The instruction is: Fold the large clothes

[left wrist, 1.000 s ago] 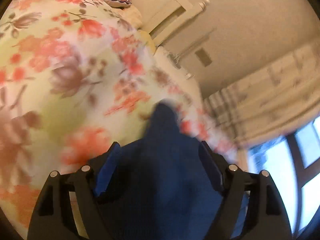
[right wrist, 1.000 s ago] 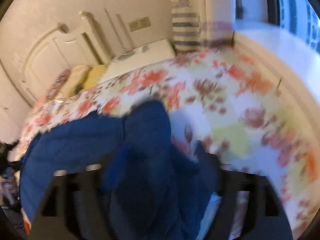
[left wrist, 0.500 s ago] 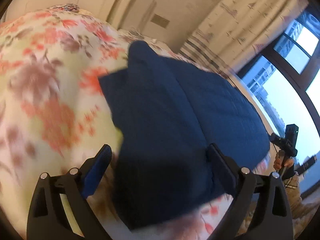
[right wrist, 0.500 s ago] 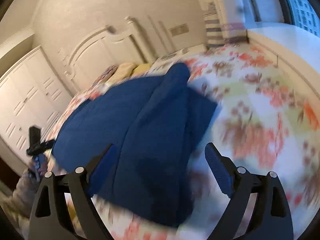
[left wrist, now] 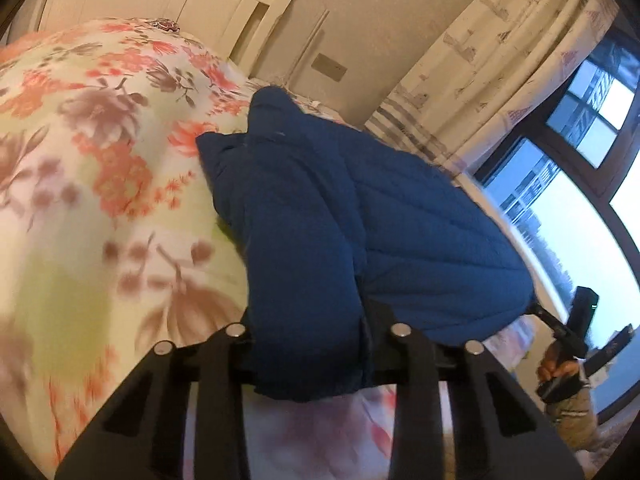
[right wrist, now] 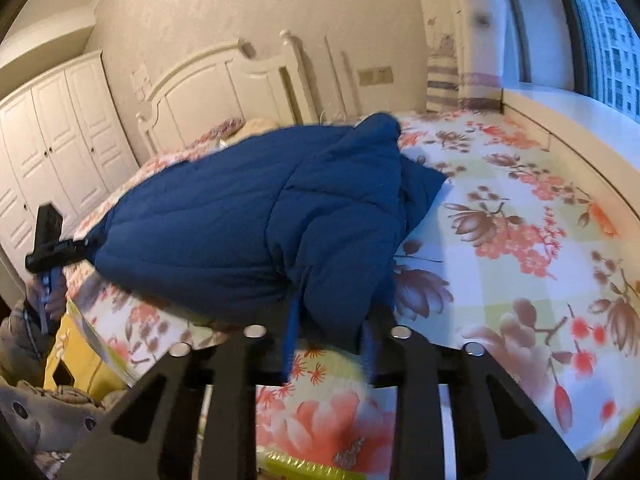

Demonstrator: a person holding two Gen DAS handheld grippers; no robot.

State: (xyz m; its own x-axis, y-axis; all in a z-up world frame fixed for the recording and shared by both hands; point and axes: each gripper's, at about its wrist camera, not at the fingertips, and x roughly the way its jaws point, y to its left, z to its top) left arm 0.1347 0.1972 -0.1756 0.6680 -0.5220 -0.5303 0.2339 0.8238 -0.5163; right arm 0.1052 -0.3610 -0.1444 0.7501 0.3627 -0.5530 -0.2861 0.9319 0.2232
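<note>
a dark blue padded jacket (left wrist: 360, 216) lies on a bed with a flowered bedspread (left wrist: 100, 168), in a bedroom with a white headboard (right wrist: 224, 80) at about twelve o'clock in the right view and a curtained window (left wrist: 568, 184) at two o'clock in the left view. both grippers have just been closing, and each now pinches a near corner of the jacket's lower edge. the left gripper (left wrist: 308, 356), at six o'clock in its own view, is narrowed onto a thick fold of the blue cloth. the right gripper (right wrist: 332, 340), at six o'clock in its view, is narrowed onto the jacket's other near corner. holding both corners at once looks meant to lift the near edge evenly for a fold away from the person. the jacket's long axis runs from the grippers toward the headboard, with what seems to be the hood (right wrist: 380, 128) peaking at the far end, near twelve o'clock.
</note>
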